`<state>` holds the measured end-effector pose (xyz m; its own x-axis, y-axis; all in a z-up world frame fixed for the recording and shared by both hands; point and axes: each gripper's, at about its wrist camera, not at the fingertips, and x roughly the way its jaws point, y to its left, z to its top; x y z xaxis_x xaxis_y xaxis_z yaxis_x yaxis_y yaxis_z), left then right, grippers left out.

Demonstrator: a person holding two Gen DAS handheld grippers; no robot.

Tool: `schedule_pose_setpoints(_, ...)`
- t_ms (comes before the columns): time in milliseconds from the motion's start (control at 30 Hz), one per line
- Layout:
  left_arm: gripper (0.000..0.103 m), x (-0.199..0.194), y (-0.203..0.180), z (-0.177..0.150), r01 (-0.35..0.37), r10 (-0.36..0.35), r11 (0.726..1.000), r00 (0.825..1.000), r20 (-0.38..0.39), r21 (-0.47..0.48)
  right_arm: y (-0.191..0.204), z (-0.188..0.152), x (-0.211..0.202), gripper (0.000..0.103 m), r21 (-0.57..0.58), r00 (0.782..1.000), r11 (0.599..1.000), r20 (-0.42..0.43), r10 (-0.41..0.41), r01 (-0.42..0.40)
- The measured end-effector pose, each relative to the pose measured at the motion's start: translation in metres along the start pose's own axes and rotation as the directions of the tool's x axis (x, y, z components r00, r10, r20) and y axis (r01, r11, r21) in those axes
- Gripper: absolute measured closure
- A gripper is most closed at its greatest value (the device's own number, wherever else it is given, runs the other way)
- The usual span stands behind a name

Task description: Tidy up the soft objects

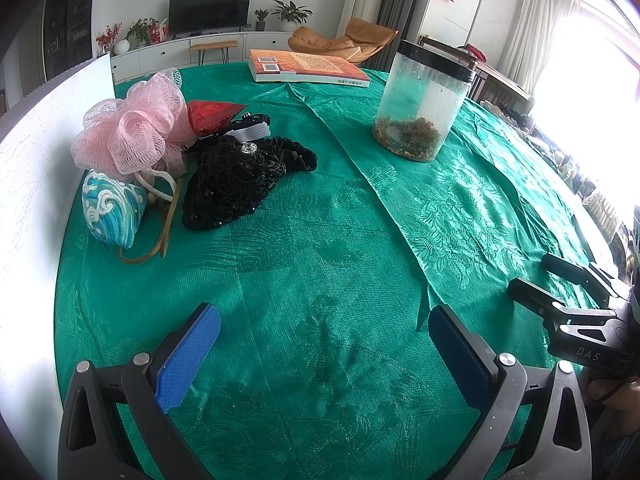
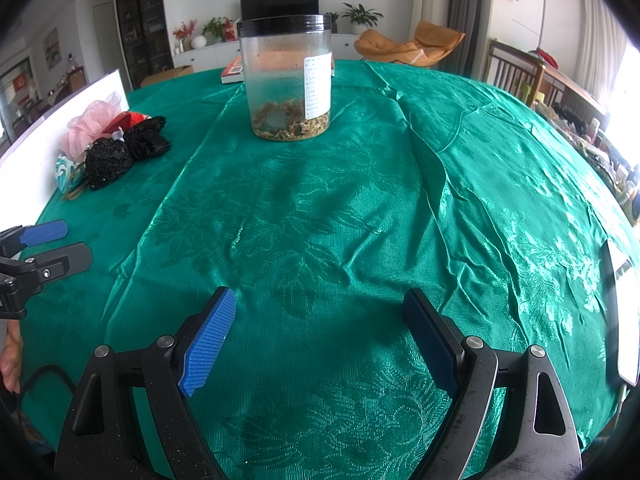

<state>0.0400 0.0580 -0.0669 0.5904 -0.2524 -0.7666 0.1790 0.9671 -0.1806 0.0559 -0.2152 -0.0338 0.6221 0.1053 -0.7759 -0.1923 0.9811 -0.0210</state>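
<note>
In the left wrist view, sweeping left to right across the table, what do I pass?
White board → blue wave-pattern pouch → black mesh bag → orange book → clear jar → right gripper.

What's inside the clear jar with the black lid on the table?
The clear jar holds a shallow layer of brownish dried bits across its bottom; above that it looks empty. Its white label covers part of the inside.

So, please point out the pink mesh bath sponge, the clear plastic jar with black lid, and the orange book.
pink mesh bath sponge [image 1: 132,128], left wrist view, middle ruffles.
clear plastic jar with black lid [image 2: 286,80], right wrist view, clear wall.
orange book [image 1: 308,65], left wrist view, cover.
</note>
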Motion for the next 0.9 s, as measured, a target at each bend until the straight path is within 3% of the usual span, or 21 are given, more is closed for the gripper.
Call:
schedule_pose_setpoints(133,0.000,0.000,-0.001,0.000,-0.009,0.009,1.000,1.000,-0.005,0.006,0.000,0.000,0.000,0.016,0.000,1.000,1.000,0.000,0.000,0.000)
schedule_pose_setpoints(267,0.000,-0.002,-0.008,-0.002,-0.069,0.069,0.998,0.997,-0.025,0.002,0.000,0.000,0.000,0.016,0.000,1.000,1.000,0.000,0.000,0.000)
schedule_pose_setpoints(367,0.000,-0.018,-0.006,-0.015,0.012,-0.013,0.998,1.000,-0.020,-0.056,0.000,0.000,0.000,0.016,-0.002,1.000,1.000,-0.004,0.001,-0.001)
schedule_pose_setpoints(433,0.000,-0.032,-0.009,-0.023,0.034,-0.035,0.998,0.999,-0.013,-0.053,0.002,0.006,0.001,0.016,-0.004,0.999,1.000,-0.054,0.010,-0.010)
schedule_pose_setpoints(500,0.000,-0.046,-0.013,-0.029,0.029,-0.029,0.999,1.000,-0.001,-0.021,0.007,0.021,-0.005,0.015,0.036,0.993,0.994,-0.054,0.104,-0.103)
schedule_pose_setpoints(600,0.000,-0.074,-0.016,-0.031,0.028,-0.028,1.000,0.999,0.043,0.015,0.037,0.056,-0.003,0.016,0.035,0.953,0.954,-0.043,0.299,-0.298)
schedule_pose_setpoints(700,0.000,-0.098,-0.017,-0.030,0.025,-0.026,1.000,0.995,0.095,0.013,0.077,0.096,0.026,0.016,0.072,0.879,0.885,-0.106,0.465,-0.460)
schedule_pose_setpoints(800,0.000,-0.115,-0.015,-0.028,0.026,-0.023,1.000,0.992,0.125,-0.017,0.120,0.126,0.059,0.016,0.092,0.834,0.847,-0.146,0.531,-0.523)
schedule_pose_setpoints(900,0.000,-0.124,-0.015,-0.031,0.051,-0.049,0.999,0.990,0.131,-0.016,0.155,0.140,0.090,0.019,0.110,0.822,0.846,-0.202,0.532,-0.521)
